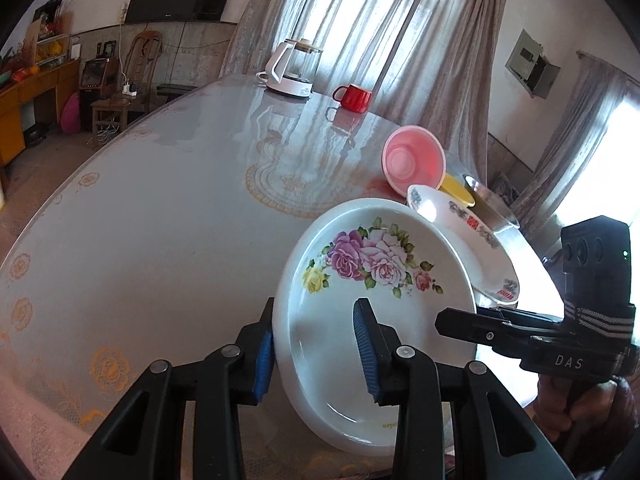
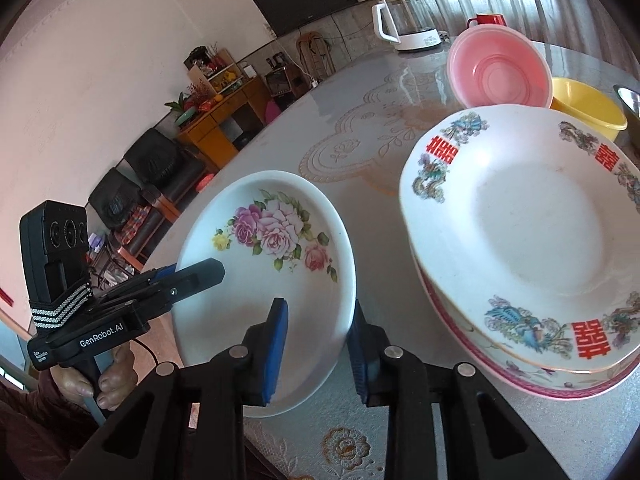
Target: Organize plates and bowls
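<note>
The table [image 1: 140, 220] lies bare to the left of the rose plate [image 1: 380, 276], open far back to the kettle [image 1: 290, 68] and red mug [image 1: 356, 98]. On the right, stacked plates [image 2: 520, 240] sit just beside it, with the pink bowl [image 2: 498, 72] and yellow bowl [image 2: 588, 108] crowding behind.
</note>
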The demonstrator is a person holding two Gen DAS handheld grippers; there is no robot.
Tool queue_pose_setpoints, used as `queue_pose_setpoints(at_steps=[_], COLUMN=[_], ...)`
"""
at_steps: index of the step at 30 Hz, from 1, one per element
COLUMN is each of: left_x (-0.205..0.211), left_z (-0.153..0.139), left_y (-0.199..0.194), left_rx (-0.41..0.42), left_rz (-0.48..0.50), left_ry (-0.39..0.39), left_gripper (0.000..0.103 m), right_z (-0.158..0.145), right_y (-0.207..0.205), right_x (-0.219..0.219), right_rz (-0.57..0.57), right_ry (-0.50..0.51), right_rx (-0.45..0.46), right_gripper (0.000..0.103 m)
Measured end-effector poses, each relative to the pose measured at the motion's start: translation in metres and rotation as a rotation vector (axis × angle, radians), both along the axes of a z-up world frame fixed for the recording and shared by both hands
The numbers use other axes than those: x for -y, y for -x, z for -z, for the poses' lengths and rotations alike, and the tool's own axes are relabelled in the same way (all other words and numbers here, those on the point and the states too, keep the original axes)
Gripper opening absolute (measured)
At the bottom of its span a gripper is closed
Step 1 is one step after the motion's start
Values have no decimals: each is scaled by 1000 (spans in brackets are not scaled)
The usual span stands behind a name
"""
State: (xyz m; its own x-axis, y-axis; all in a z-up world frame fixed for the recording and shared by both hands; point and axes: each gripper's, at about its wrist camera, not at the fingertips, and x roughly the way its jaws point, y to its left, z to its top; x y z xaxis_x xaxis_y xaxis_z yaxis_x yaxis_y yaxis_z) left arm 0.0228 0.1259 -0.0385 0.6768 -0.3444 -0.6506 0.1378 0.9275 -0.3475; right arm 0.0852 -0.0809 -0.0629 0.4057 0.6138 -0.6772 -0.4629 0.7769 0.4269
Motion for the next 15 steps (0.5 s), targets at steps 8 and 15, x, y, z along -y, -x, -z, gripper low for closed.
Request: queue_pose_setpoints(at_steps=[8,15], left_x=[28,68], left_z=[-21,-46], left_y=[-21,-48], left_rx=[58,123], left_rz=[39,116], left_ry=[13,19], left_gripper=[36,36], right_z=[-17,-28], right_y=[1,1], right_x=[26,64], right_rz=[105,240], right_ry=[-38,-85], right_rx=[62,94], right_gripper=[24,21])
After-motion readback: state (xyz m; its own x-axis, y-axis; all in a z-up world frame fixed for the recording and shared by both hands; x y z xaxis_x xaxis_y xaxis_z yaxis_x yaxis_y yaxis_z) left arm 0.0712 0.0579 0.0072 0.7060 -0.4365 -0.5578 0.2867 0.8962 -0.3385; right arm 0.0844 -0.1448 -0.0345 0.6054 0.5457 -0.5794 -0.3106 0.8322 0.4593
